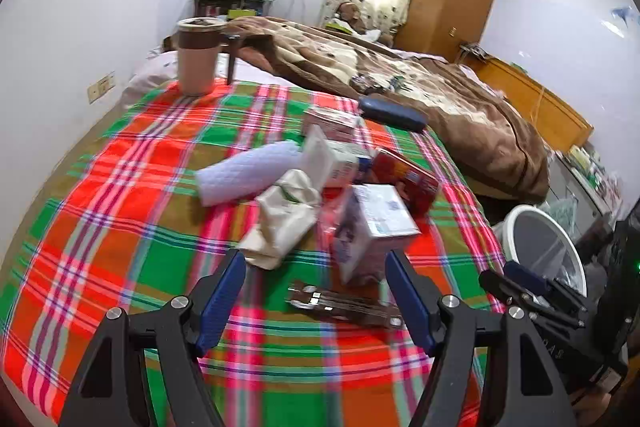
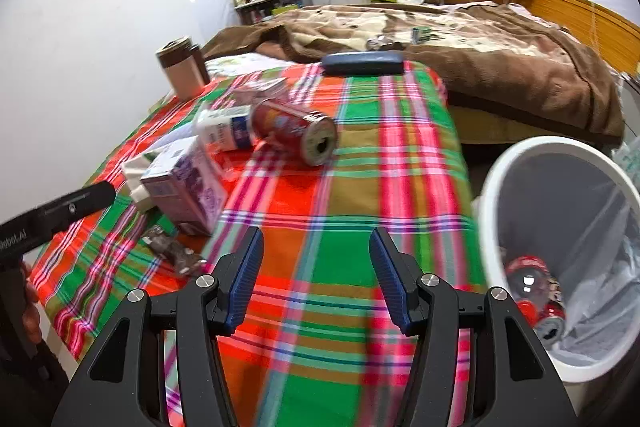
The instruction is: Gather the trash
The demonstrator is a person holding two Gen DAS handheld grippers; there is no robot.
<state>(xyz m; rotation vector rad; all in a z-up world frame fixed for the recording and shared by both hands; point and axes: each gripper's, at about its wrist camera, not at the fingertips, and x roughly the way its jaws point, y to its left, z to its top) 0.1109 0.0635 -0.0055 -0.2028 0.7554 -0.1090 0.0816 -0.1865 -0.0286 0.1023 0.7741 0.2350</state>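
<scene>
Both our grippers, left gripper (image 1: 316, 293) and right gripper (image 2: 316, 277), hold fingers apart, empty; the red can (image 2: 294, 131), well left of the bin (image 2: 490, 195), could roll when nudged.

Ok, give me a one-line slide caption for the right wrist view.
Open right gripper above the plaid cloth; red can awaits, white bin already holds cans.

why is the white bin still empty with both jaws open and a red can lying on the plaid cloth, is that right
Not quite: the white bin is not empty. The right wrist view shows a red can inside it. The rest holds: both sets of jaws are open and another red can lies on the plaid cloth.
</scene>
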